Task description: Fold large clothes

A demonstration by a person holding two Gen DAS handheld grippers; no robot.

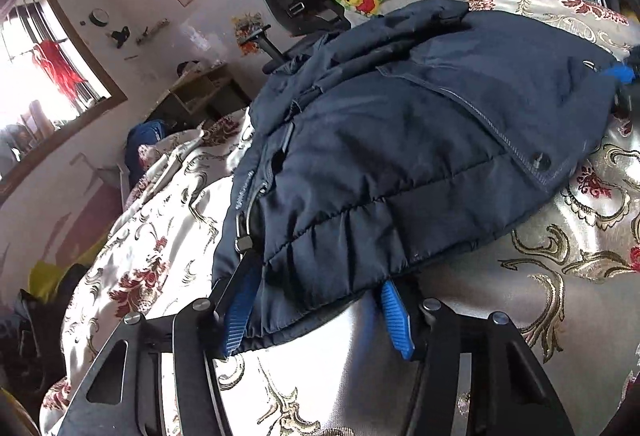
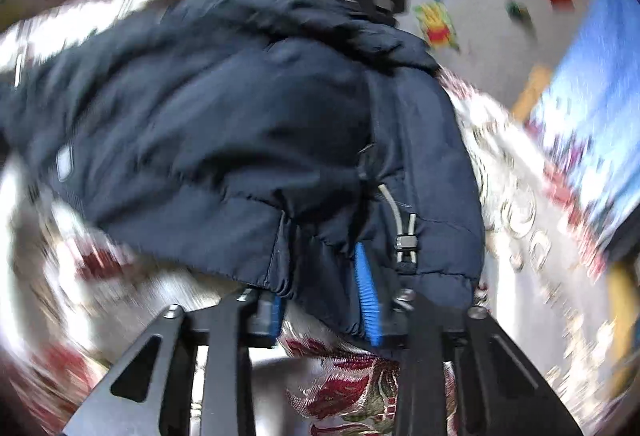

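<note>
Navy padded jacket (image 1: 400, 139) on the bedspread (image 1: 560, 276), hem between both spread, unclenched tongs (image 1: 316, 312) (image 2: 326, 300).

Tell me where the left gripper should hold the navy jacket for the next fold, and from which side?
Probably the bottom hem. The jacket lies flat on the bedspread, and its gathered hem corner already sits between the left gripper's open fingers. Come in low from the near edge, one finger sliding under the hem, and close there: it is the free, thick edge, clear of the cord toggle.

Both wrist views look low and close along the bed at the same navy jacket (image 1: 400, 139) (image 2: 240, 139).
</note>
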